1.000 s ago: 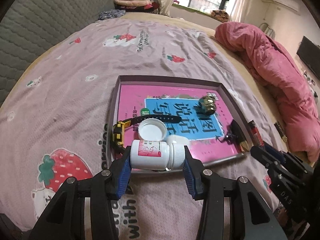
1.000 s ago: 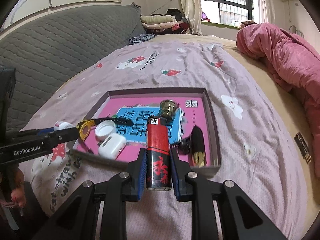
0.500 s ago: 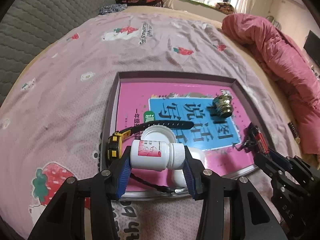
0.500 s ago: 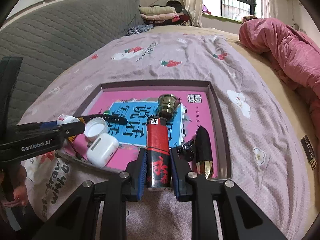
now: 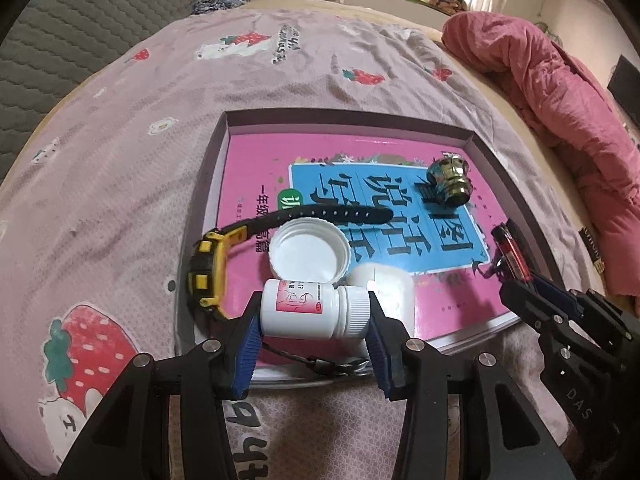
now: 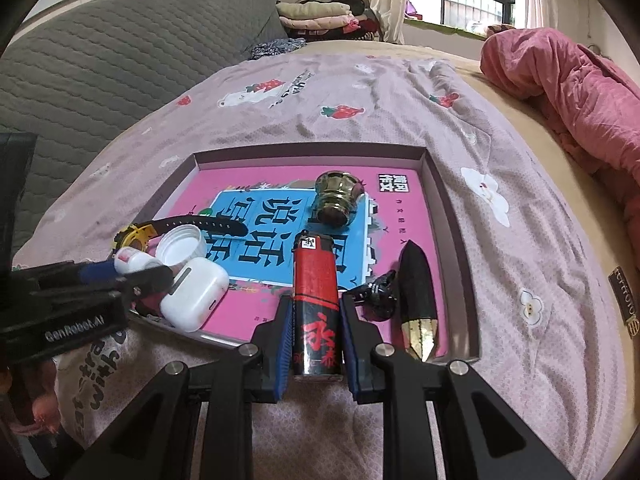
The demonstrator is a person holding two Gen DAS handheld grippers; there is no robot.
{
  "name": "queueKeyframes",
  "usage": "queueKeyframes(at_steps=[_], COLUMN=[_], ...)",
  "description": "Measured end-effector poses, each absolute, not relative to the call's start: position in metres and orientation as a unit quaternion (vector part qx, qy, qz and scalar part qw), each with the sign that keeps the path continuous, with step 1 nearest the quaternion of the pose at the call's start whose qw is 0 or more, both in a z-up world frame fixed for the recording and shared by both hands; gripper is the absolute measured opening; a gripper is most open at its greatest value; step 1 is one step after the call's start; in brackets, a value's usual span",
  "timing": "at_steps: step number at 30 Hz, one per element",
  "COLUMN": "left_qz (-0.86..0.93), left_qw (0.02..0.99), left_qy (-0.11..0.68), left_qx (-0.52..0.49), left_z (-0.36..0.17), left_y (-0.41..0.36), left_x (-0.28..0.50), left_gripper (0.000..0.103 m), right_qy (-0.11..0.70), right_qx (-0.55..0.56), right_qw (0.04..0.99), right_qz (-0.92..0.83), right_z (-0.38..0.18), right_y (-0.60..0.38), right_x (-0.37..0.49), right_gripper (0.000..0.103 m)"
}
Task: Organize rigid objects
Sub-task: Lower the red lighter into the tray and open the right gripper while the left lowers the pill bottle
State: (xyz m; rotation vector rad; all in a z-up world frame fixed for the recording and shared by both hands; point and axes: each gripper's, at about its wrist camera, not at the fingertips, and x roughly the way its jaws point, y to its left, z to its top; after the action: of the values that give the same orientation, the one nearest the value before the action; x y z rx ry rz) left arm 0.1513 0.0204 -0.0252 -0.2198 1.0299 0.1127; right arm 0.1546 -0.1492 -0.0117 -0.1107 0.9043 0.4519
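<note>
My left hand-held gripper (image 5: 314,336) clamps a white pill bottle (image 5: 314,314) lying sideways, over the near edge of the tray (image 5: 496,152). Just beyond it sit a white cap (image 5: 308,255), an earbud case (image 5: 390,288) and a yellow watch (image 5: 210,268). My right hand-held gripper (image 6: 314,346) grips a red lighter (image 6: 316,300) upright at the tray's near rim, a black-and-gold piece (image 6: 418,300) immediately to its right, a brass knob (image 6: 336,202) ahead.
</note>
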Motion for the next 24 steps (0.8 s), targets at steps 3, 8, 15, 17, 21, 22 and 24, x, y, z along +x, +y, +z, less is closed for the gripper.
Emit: queueKeyframes(at_steps=[3,8,15,17,21,22,24], left_qz=[0.053,0.049,0.048,0.048,0.047,0.047,0.049], left_qw=[0.863,0.862,0.861,0.861,0.86,0.859,0.859], left_qy=[0.491,0.492,0.494,0.494,0.495,0.495,0.495], left_qx=[-0.107,-0.109,-0.111,-0.112,-0.117,-0.117,-0.12], left_z=[-0.025,-0.026,-0.026,-0.026,-0.026,-0.026,-0.027], left_y=[0.019,0.019,0.019,0.019,0.021,0.021,0.023], left_x=[0.153,0.153,0.154,0.154,0.154,0.154,0.155], left_gripper=[0.048,0.048,0.048,0.048,0.048,0.048,0.048], right_qy=[0.436,0.445,0.452,0.455,0.461,0.46,0.46], right_qx=[-0.054,-0.061,-0.071,-0.071,-0.067,-0.065,-0.063], right_qw=[0.87,0.865,0.862,0.861,0.86,0.861,0.862], right_qz=[0.222,0.225,0.218,0.217,0.208,0.206,0.203], right_z=[-0.013,-0.019,-0.023,-0.024,-0.028,-0.028,-0.029], right_y=[-0.143,-0.133,-0.129,-0.13,-0.134,-0.136,-0.139], right_x=[0.155,0.159,0.163,0.164,0.167,0.167,0.168], right_gripper=[0.023,0.02,0.016,0.016,0.016,0.014,0.013])
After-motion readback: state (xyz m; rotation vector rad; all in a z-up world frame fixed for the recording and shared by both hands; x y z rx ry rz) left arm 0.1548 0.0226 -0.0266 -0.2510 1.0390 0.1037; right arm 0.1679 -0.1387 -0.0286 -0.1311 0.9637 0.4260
